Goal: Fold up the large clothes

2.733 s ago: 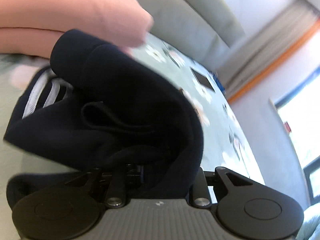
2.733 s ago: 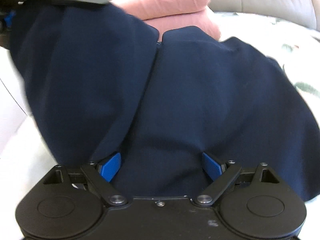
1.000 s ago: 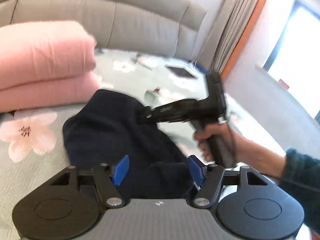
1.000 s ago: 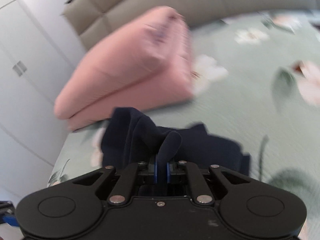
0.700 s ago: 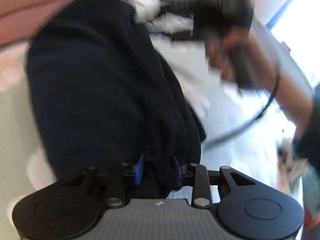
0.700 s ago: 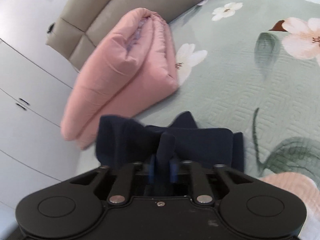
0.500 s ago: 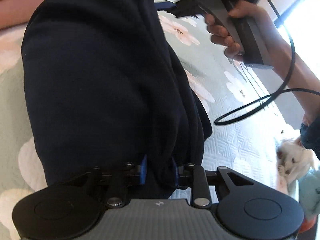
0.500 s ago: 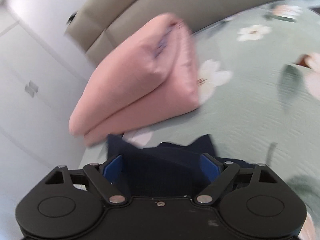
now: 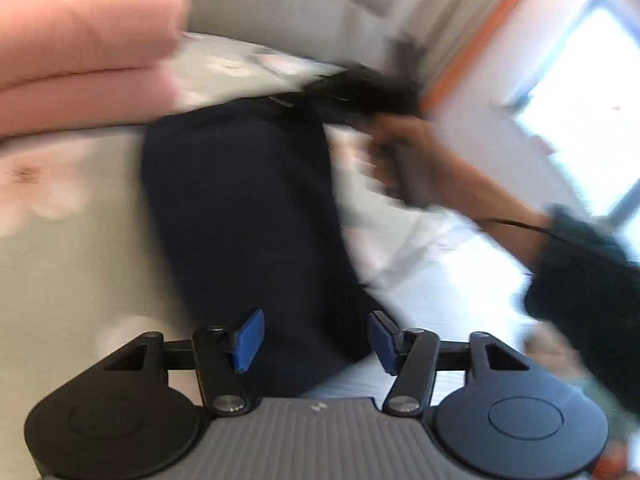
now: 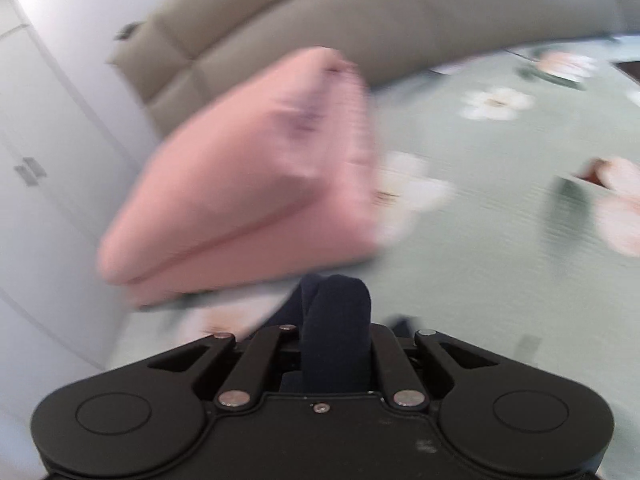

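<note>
A dark navy garment (image 9: 248,208) lies in a long folded strip on the green floral bedspread (image 9: 60,248). My left gripper (image 9: 312,338) is open, its blue pads on either side of the garment's near end. My right gripper (image 10: 336,332) is shut on a bunched fold of the navy garment (image 10: 336,320), its pads hidden by the cloth. In the left wrist view the right gripper (image 9: 360,92) is at the garment's far end, held by a hand. Both views are blurred.
A folded pink quilt (image 10: 248,184) lies on the bed by the grey padded headboard (image 10: 360,28); it also shows in the left wrist view (image 9: 80,48). White cupboards (image 10: 44,152) stand to the left. A curtain and bright window (image 9: 580,100) are on the right.
My left gripper has opened and let go of the garment's near end. My right gripper, open half a second ago, has shut on a fold. The garment now lies flatter on the bed.
</note>
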`<state>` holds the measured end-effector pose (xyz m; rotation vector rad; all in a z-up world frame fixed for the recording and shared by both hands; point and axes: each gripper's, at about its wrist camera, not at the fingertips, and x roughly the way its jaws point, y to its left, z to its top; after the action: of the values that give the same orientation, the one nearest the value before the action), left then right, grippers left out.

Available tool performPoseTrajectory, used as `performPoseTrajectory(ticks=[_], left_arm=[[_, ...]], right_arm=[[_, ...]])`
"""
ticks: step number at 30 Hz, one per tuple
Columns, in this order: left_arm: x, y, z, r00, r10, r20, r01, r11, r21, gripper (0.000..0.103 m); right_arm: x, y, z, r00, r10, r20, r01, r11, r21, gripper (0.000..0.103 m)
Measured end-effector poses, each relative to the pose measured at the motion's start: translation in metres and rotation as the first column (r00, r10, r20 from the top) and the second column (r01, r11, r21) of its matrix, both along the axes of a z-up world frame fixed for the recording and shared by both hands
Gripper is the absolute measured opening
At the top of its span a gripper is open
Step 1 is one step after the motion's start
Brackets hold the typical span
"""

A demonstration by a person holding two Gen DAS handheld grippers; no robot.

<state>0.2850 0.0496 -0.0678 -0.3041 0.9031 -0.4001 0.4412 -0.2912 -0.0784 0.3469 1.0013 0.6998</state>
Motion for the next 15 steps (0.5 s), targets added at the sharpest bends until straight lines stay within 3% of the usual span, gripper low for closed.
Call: performPoseTrajectory(ticks=[1, 3, 4, 5, 6, 7, 8, 10, 15], left_arm=[[0.01, 0.004, -0.013, 0.999, 0.02, -0.041, -0.02, 1.0, -0.005, 0.045], [0.026, 0.01, -0.038, 0.993, 0.054, -0.106, -0.057, 0.998, -0.028, 0.044], [0.029, 0.011, -0.047, 0.99, 0.074, -0.118, -0.074, 0.997, 0.003, 0.045], [0.031, 0.011, -0.054, 0.988, 0.088, -0.129, -0.085, 0.996, 0.03, 0.045], [0.033, 0.012, -0.055, 0.986, 0.095, -0.134, -0.091, 0.995, 0.036, 0.045], [0.034, 0.012, -0.054, 0.986, 0.099, -0.131, -0.095, 0.995, 0.039, 0.045], [0.03, 0.016, -0.053, 0.987, 0.099, -0.128, -0.094, 0.995, 0.044, 0.044], [0.03, 0.018, -0.053, 0.986, 0.103, -0.129, -0.097, 0.994, 0.049, 0.044], [0.025, 0.006, -0.053, 0.988, 0.11, -0.107, -0.103, 0.992, 0.072, 0.045]], right_arm=[[0.004, -0.01, -0.019, 0.998, -0.015, -0.066, 0.016, 1.0, 0.021, 0.007], [0.006, -0.021, -0.051, 0.983, -0.047, -0.177, 0.051, 0.999, 0.014, 0.027], [0.005, -0.027, -0.06, 0.975, -0.064, -0.214, 0.072, 0.997, 0.031, 0.049], [0.002, -0.033, -0.063, 0.968, -0.081, -0.237, 0.099, 0.993, 0.065, 0.058], [-0.002, -0.042, -0.061, 0.963, -0.094, -0.254, 0.127, 0.985, 0.114, 0.058], [-0.005, -0.05, -0.058, 0.96, -0.095, -0.265, 0.14, 0.978, 0.156, 0.065], [-0.012, -0.057, -0.052, 0.959, -0.084, -0.27, 0.139, 0.972, 0.192, 0.079], [-0.029, -0.062, -0.038, 0.969, -0.011, -0.245, 0.065, 0.975, 0.213, 0.08], [-0.08, -0.037, -0.037, 0.95, 0.19, -0.249, -0.199, 0.98, -0.01, 0.081]])
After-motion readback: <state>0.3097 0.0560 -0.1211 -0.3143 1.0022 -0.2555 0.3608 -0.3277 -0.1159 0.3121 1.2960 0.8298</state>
